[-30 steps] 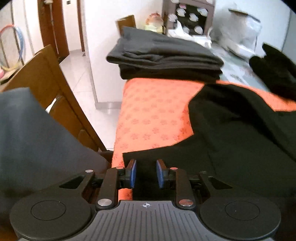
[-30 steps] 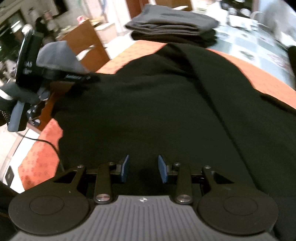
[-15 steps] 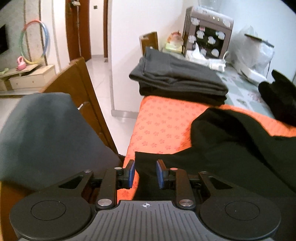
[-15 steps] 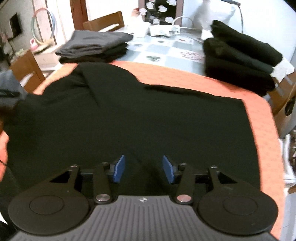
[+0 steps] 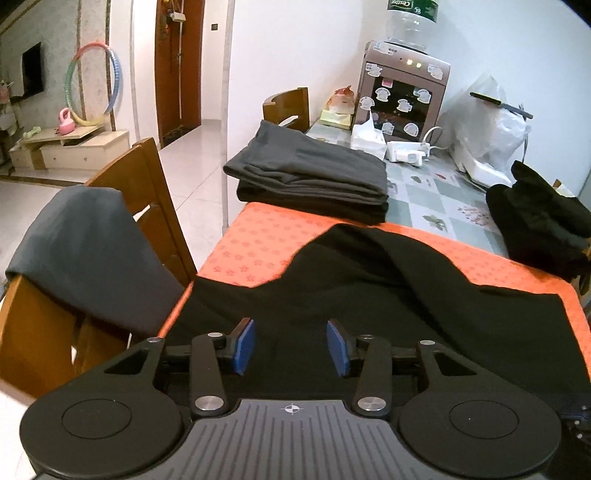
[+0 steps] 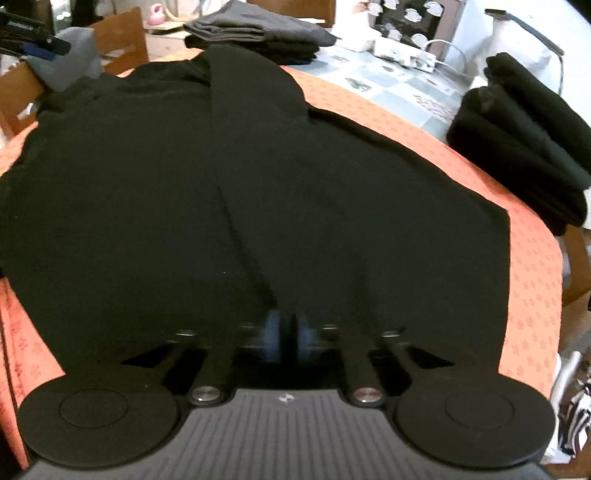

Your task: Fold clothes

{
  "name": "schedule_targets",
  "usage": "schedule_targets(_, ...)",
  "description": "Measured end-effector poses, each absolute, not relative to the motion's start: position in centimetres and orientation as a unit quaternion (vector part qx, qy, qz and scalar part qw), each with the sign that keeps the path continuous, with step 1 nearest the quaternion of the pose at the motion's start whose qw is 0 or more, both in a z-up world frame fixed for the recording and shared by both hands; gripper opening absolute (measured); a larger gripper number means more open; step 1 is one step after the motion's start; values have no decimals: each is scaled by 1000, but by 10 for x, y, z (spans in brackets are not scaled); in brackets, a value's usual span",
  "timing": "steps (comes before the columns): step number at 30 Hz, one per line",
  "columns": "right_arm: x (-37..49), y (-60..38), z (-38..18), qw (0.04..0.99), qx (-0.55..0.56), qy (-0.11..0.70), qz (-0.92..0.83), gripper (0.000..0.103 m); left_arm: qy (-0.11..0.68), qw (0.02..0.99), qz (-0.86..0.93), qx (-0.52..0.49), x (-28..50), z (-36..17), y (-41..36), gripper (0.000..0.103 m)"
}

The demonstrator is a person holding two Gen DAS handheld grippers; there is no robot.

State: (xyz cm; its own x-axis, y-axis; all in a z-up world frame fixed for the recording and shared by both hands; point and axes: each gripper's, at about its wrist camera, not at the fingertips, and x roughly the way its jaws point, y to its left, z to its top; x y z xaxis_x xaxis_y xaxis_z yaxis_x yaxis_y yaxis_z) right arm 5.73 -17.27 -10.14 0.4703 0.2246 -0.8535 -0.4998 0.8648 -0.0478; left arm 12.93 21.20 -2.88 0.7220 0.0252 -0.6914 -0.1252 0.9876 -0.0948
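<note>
Left wrist view, left tool [image 5: 291, 346] gaping over black garment [image 5: 388, 295], right tool [image 6: 289, 338] pinching it, bottle label [image 5: 406, 4] unreadable

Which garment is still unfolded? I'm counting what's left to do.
The black garment spread flat on the orange cloth. The grey stack and the black stack behind it are folded piles.

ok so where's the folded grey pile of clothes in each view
Left wrist: folded grey pile sits upper centre, at the far edge of the orange cloth, beyond the spread black garment.
Right wrist: folded grey pile sits at the top, left of centre, partly cut by the frame edge.
Shared landmark: the stickered water dispenser, right of the pile in both.
</note>
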Motion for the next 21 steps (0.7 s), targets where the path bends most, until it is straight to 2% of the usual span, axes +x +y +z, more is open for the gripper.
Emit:
schedule_targets(11, 42, -188, -67, 796, -120, 478, 352, 6, 378, 912, 45, -153, 150, -36, 188, 52)
schedule_targets(14, 44, -193, -64, 786, -124, 476, 374, 14, 382, 909, 35, -161, 166, -43, 186, 56)
schedule_targets(16, 48, -198, -60, 785, -123, 471, 383, 31, 385, 908, 28, -164, 178, -49, 185, 56)
schedule_targets(21, 77, -212, -40, 815, -77, 437, 372, 39, 396, 902, 10, -173, 218, -71, 186, 57)
